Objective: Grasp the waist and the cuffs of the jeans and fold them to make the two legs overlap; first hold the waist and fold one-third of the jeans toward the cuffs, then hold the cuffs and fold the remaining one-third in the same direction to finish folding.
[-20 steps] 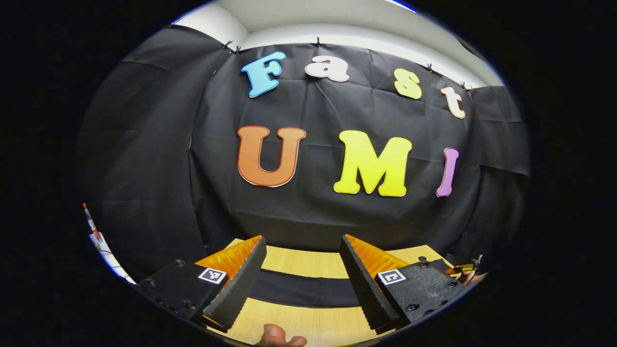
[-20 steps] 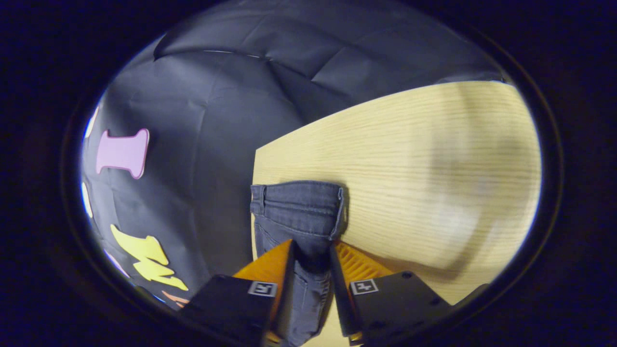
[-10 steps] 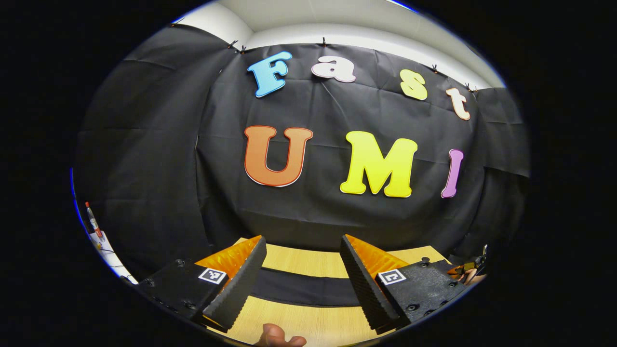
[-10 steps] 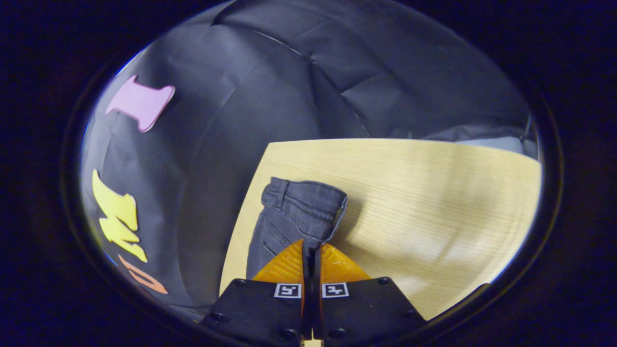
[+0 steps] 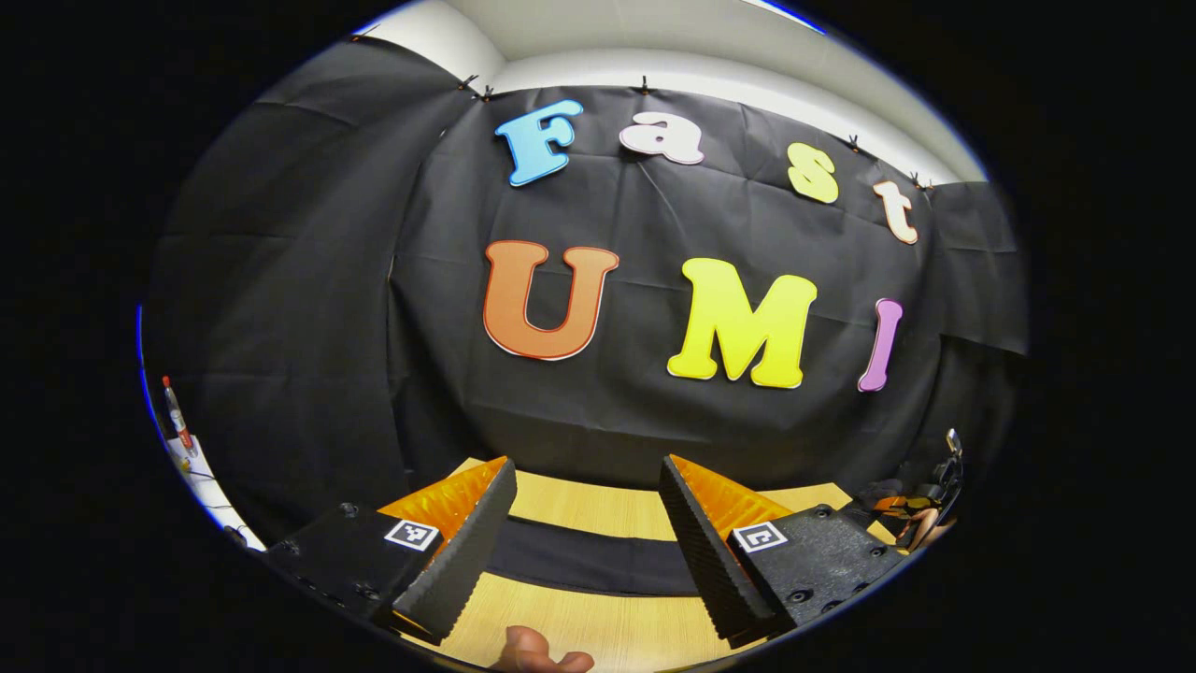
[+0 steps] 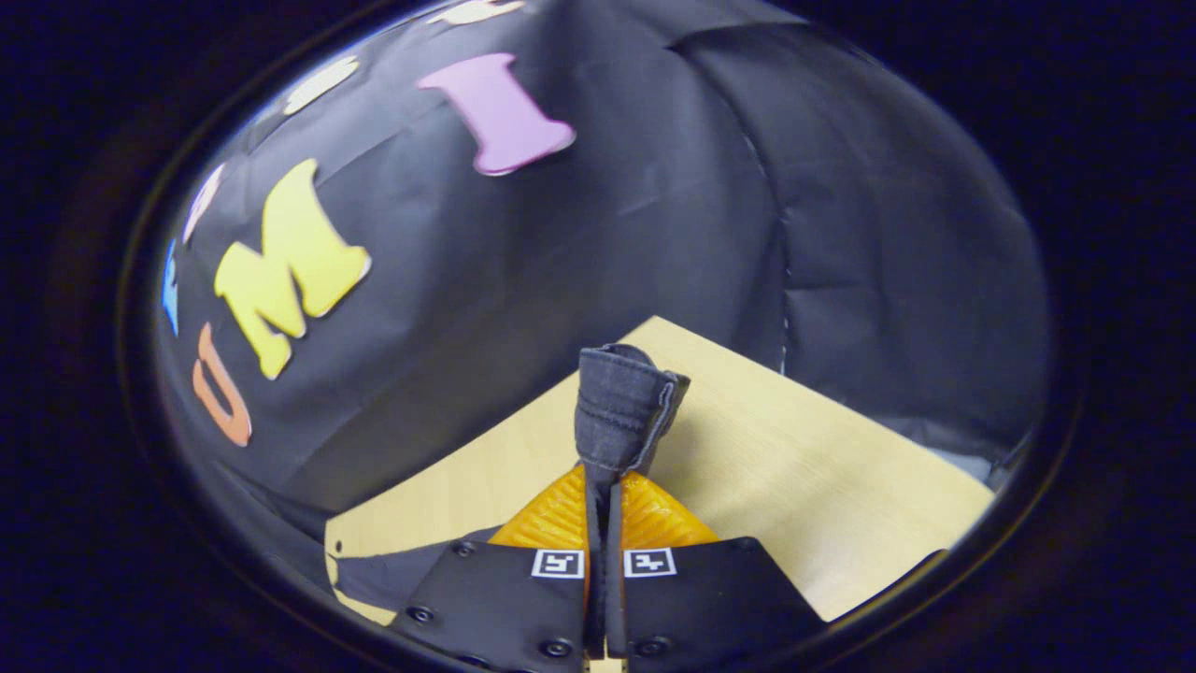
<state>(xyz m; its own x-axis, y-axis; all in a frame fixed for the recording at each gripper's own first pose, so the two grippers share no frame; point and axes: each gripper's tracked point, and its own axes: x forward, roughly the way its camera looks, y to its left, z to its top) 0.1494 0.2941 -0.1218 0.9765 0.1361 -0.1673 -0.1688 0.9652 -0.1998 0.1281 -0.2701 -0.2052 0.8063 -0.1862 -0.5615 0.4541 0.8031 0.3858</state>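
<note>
Here the right claw [image 6: 601,486] pinches bunched, seemingly stitched denim jeans [image 6: 619,411]

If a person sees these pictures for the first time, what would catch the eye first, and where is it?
In the right gripper view, the right gripper at bottom centre is shut on a bunched end of the dark jeans, raised above the pale wooden table. In the left gripper view, the left gripper stands wide open at the bottom, with a dark strip of the jeans lying flat on the table between its fingers.
</note>
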